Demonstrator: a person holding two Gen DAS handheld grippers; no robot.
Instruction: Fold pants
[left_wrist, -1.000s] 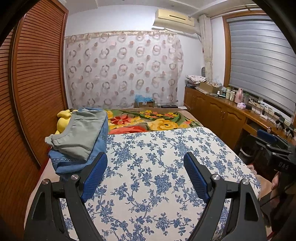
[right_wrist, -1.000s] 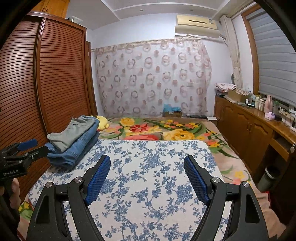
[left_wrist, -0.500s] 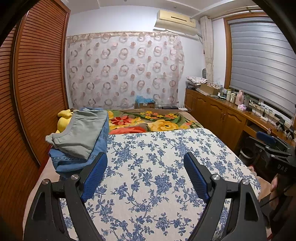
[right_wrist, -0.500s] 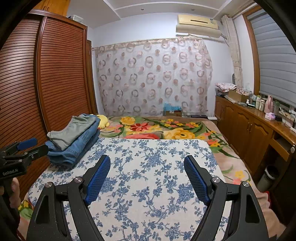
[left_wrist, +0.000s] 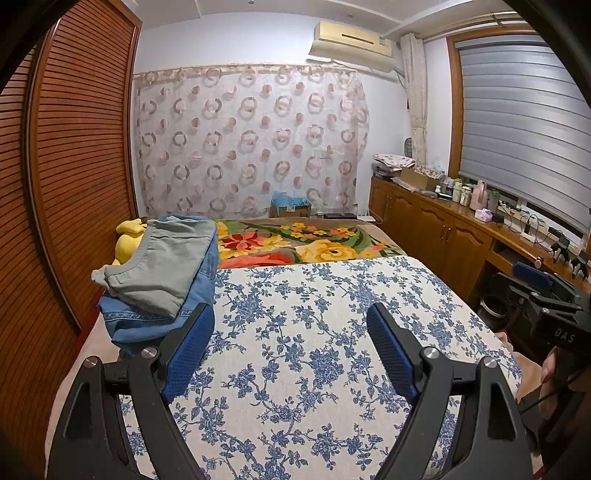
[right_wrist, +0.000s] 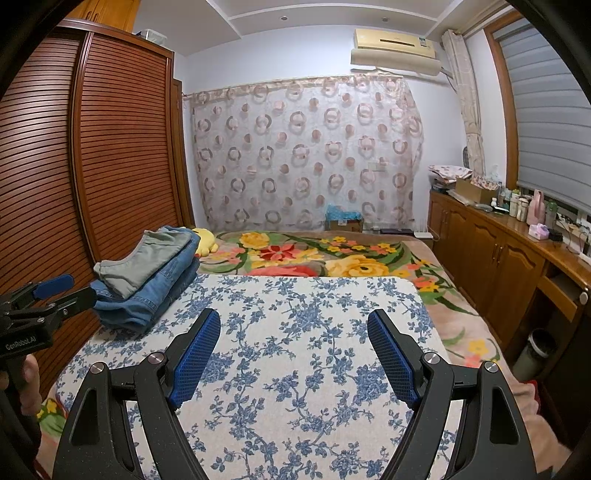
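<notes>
Hovering spread and empty over the bed (left_wrist: 295, 332), the left gripper (left_wrist: 290, 347) and right gripper (right_wrist: 293, 350) face two folded pants (left_wrist: 162, 273), gray on denim, stacked at its left edge. Only the right view shows the wastebasket (right_wrist: 535, 352).

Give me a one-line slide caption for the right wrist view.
Open right gripper above the blue-floral bed cover; folded grey pants stacked on folded jeans at left.

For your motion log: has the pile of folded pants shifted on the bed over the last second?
No. In the right wrist view the pile keeps its place by the wardrobe, at the corner of the blue floral cloth; only the camera drifts slightly.
</notes>
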